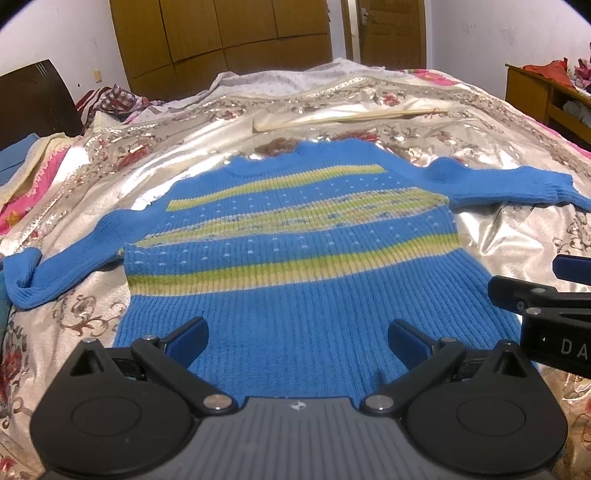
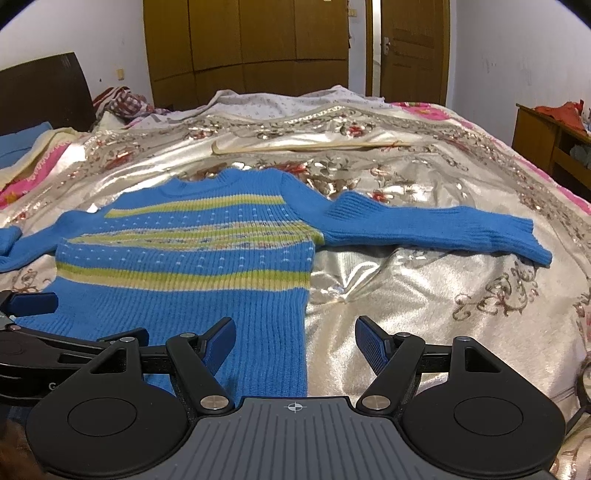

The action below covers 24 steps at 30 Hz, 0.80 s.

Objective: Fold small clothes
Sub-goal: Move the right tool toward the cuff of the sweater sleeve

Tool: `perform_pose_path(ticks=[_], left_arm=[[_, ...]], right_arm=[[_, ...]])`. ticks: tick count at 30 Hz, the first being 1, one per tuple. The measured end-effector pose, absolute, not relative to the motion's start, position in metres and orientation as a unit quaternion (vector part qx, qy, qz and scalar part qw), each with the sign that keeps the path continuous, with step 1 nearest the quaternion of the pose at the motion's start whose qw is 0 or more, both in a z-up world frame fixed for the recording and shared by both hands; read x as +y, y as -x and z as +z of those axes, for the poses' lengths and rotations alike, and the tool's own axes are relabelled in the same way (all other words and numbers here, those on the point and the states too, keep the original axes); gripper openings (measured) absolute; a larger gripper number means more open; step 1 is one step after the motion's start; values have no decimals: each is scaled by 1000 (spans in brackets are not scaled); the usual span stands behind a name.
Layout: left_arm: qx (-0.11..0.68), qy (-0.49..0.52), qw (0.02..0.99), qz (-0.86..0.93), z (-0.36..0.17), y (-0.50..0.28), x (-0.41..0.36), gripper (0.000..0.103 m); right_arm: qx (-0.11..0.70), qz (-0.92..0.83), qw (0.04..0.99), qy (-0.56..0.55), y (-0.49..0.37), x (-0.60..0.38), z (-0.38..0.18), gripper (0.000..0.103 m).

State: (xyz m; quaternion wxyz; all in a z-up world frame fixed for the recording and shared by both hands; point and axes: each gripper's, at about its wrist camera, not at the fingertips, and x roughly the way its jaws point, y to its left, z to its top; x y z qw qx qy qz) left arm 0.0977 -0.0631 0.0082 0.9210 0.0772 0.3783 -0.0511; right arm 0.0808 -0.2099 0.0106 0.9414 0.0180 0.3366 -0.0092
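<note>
A small blue knitted sweater (image 1: 295,236) with yellow-green stripes lay flat, front up, on the bed's shiny floral bedspread (image 1: 509,236), collar toward the far wardrobe (image 1: 221,33) and hem toward the cameras. Both sleeves were spread out sideways: the left sleeve (image 1: 48,273) ended in a turned-over cuff, and the right sleeve (image 2: 436,229) stretched straight across the bedspread.

The left tongs (image 1: 297,341) stood wide apart above the sweater's lower hem, gripping nothing. The right tongs (image 2: 295,343) were also wide and empty, straddling the sweater's right side edge, one blue pad over the knit and the other over bare bedspread. The two tools sat close together, side by side. A pale folded cloth (image 2: 295,144) lay beyond the collar, and a wooden door (image 2: 410,48) stood beside the wardrobe.
</note>
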Motion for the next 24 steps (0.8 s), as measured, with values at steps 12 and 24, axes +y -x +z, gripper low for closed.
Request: perform_pose_path(ticks=[12, 24], left_arm=[[325, -85, 941, -43, 56, -53, -57, 103], [337, -89, 935, -64, 51, -35, -64, 103]], right_arm=[[286, -8, 958, -10, -40, -202, 54, 73], [276, -8, 961, -17, -8, -203, 60, 77]])
